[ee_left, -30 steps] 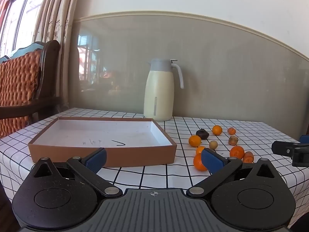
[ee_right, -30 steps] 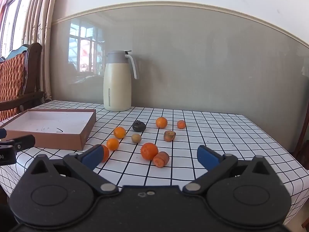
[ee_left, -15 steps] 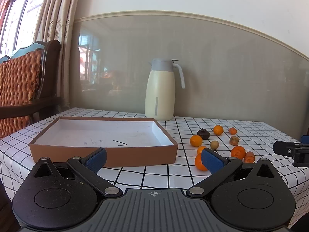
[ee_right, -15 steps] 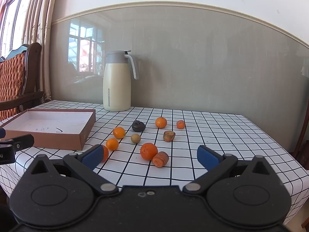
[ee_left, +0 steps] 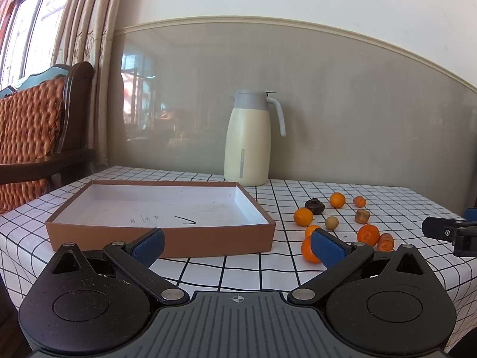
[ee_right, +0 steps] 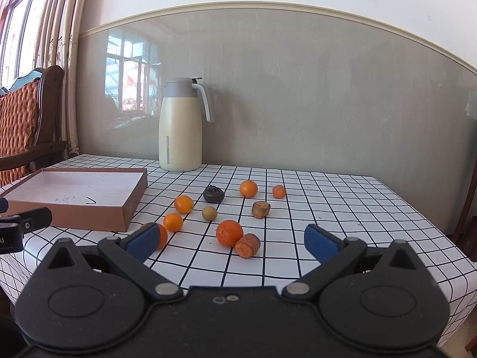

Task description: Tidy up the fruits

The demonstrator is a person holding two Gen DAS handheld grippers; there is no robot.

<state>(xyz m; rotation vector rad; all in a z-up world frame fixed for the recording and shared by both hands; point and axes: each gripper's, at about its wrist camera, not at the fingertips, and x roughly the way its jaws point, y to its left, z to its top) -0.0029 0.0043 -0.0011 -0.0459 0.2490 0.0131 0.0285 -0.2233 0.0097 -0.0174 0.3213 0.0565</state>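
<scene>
Several small fruits lie loose on the checked tablecloth: oranges such as one (ee_right: 229, 233) near the front, a dark mangosteen (ee_right: 213, 194), a tan longan (ee_right: 209, 213) and brownish-orange pieces (ee_right: 247, 245). An empty brown cardboard tray (ee_left: 161, 240) with a white inside sits to their left. My left gripper (ee_left: 237, 246) is open, low at the table's near edge, facing the tray's front wall; an orange (ee_left: 308, 249) shows partly behind its right finger. My right gripper (ee_right: 231, 238) is open too, short of the fruit cluster, holding nothing.
A cream thermos jug (ee_right: 179, 125) with a grey lid stands at the back by the grey wall panel. A wooden chair (ee_left: 32, 137) with an orange woven cushion and curtains are at the left. The tablecloth (ee_right: 342, 208) right of the fruits is bare.
Both views have shifted only slightly; the grippers have crept a little towards the table. Nothing has been taken hold of and no fruit has moved.
</scene>
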